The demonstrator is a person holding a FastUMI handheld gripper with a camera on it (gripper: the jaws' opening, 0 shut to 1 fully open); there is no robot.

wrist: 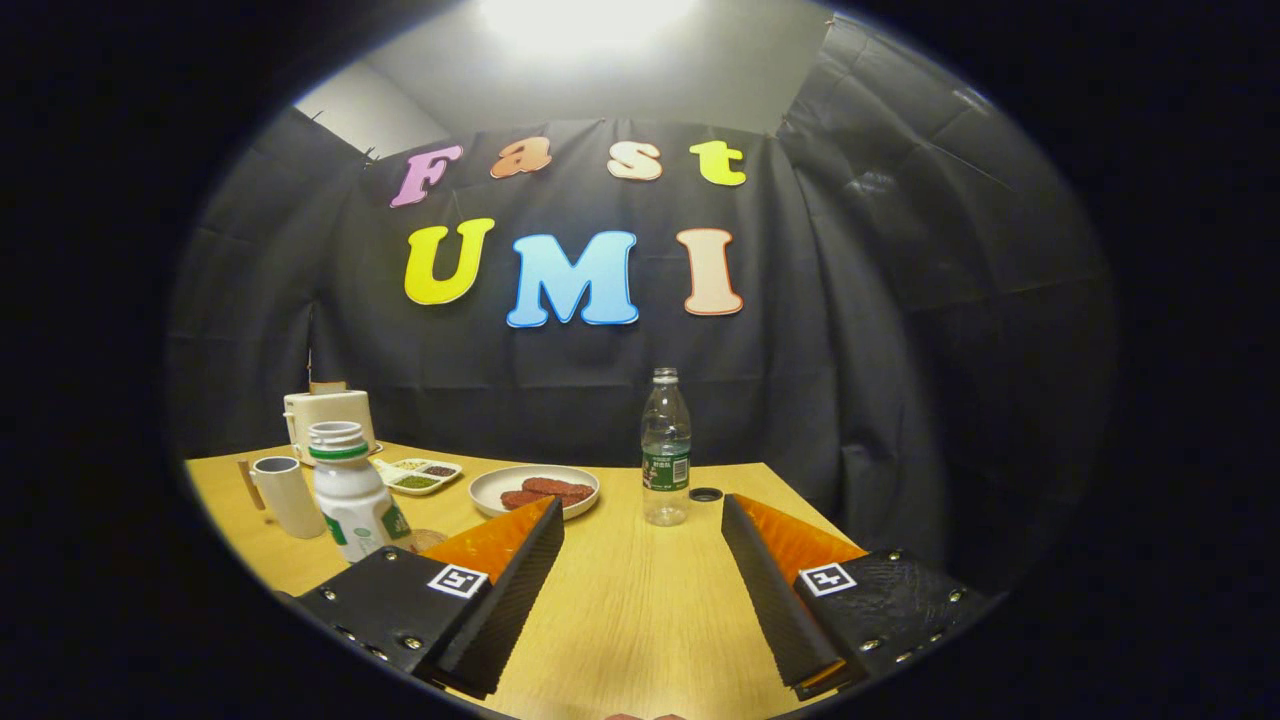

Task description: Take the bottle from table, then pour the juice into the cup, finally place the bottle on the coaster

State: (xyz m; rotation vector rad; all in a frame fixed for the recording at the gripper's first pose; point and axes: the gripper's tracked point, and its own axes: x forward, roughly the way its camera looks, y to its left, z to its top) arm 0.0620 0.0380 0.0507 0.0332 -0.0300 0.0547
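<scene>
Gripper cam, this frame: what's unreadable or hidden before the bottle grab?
- Coaster: mostly hidden behind the white green-banded bottle and the left finger.
- Clear plastic bottle: liquid level too faint to tell.
- White cup: inside not visible from this angle.
- Sectioned dish: contents too small.
- Gripper: open, nothing between the fingers.

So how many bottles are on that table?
2. A white bottle stands beside the cup, left of the open gripper; a clear bottle stands beyond the fingers, near the plate.

Wooden table (620,600). Clear bottle (665,450) and loose cap (706,494) beyond the fingers; plate (534,490), tray (425,475), white bottle (350,495), cup (285,495), toaster (328,412) off left.
</scene>
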